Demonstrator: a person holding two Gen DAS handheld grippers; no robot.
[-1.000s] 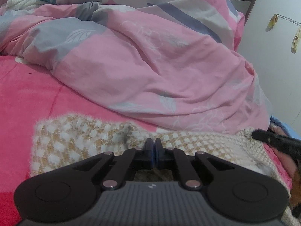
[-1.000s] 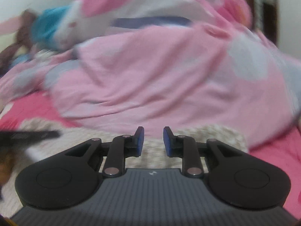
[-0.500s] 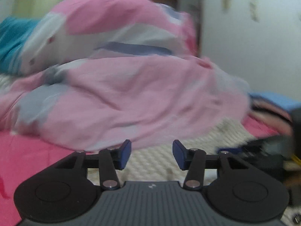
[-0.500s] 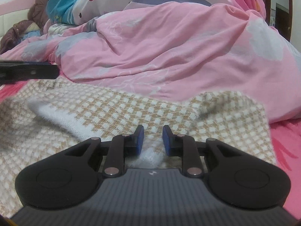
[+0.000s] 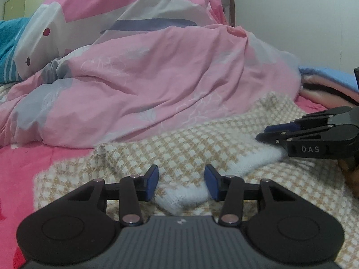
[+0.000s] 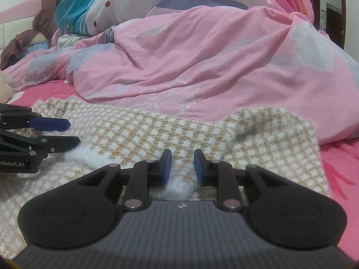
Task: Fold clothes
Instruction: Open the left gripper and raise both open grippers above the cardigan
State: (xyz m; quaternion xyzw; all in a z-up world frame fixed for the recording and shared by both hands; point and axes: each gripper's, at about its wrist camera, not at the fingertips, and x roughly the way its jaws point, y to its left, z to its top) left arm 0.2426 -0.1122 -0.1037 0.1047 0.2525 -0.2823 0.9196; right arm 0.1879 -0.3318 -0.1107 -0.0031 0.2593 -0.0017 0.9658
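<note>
Beige-and-white checked fuzzy knit sweater (image 5: 202,143) flat on pink bed sheet (image 5: 33,163). My left tongs (image 5: 181,185) gaping, empty; right tongs (image 6: 182,168) ajar over white trim, nothing gripped. Folding barely begun.

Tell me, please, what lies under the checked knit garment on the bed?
The checked knit garment lies on a bright pink bedsheet, which shows at its edges. Behind it, the pink quilt overlaps its far edge. Whatever lies beneath the garment's middle is covered.
</note>
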